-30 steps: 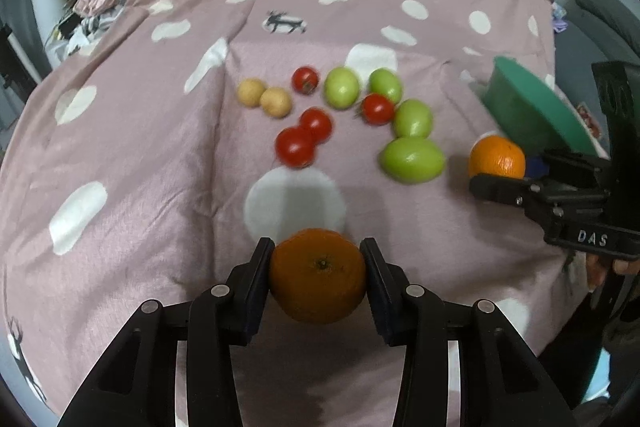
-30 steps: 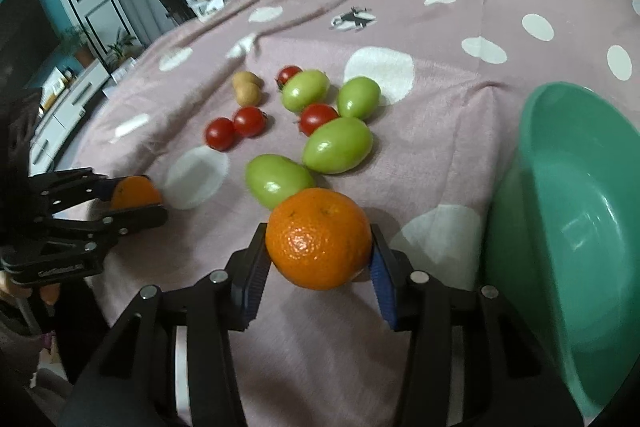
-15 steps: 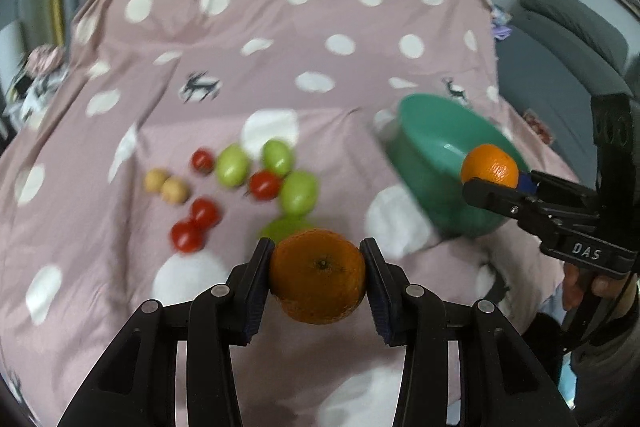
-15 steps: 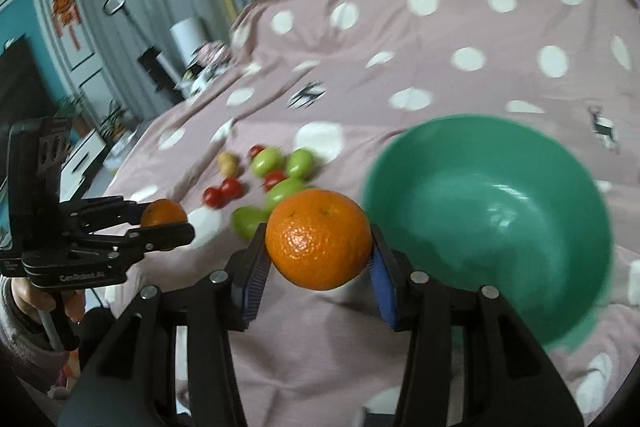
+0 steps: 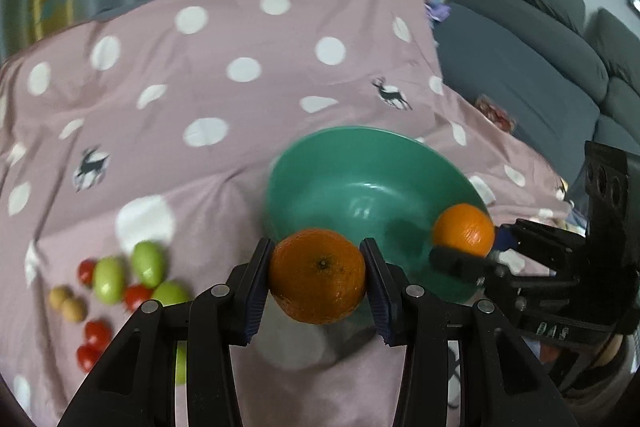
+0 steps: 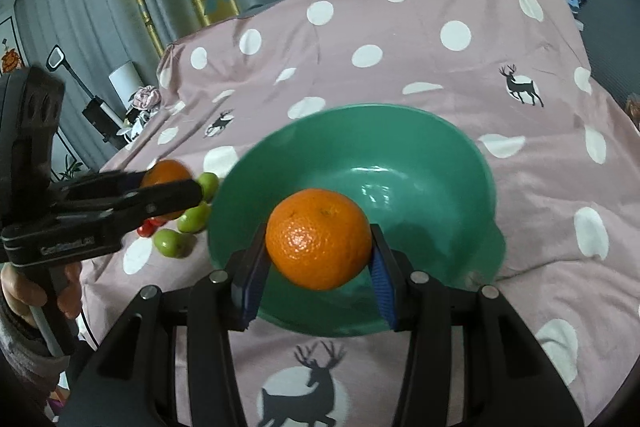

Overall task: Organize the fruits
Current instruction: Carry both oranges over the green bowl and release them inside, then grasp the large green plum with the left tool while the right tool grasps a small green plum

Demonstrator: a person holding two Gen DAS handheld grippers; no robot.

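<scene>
Step in hand: both oranges look bound for the green bowl [image 6: 460, 163], the landmark for everything here. To do it well, I'd bring each fruit over the bowl's hollow, low, before letting go, one hand at a time so the tools don't knock together.
Left gripper [image 5: 318, 279]: jaws part-way apart and clamped on the left orange [image 5: 317, 275], pads pressed to both its sides; the fruit hangs at the bowl's near rim, not yet over the hollow.
Right gripper [image 6: 320, 241]: same story, jaws squeezing the right orange [image 6: 319, 238], held above the bowl's near side.
Bowl: looks empty, sitting on the spotted pink cloth [image 5: 240, 27].
Waiting fruit: green fruits [image 5: 148, 263], red tomatoes [image 5: 97, 333] and two small brown fruits [image 5: 67, 303] lie in a loose cluster on the cloth to the bowl's left.
Risk: a high drop could bounce an orange back out.
</scene>
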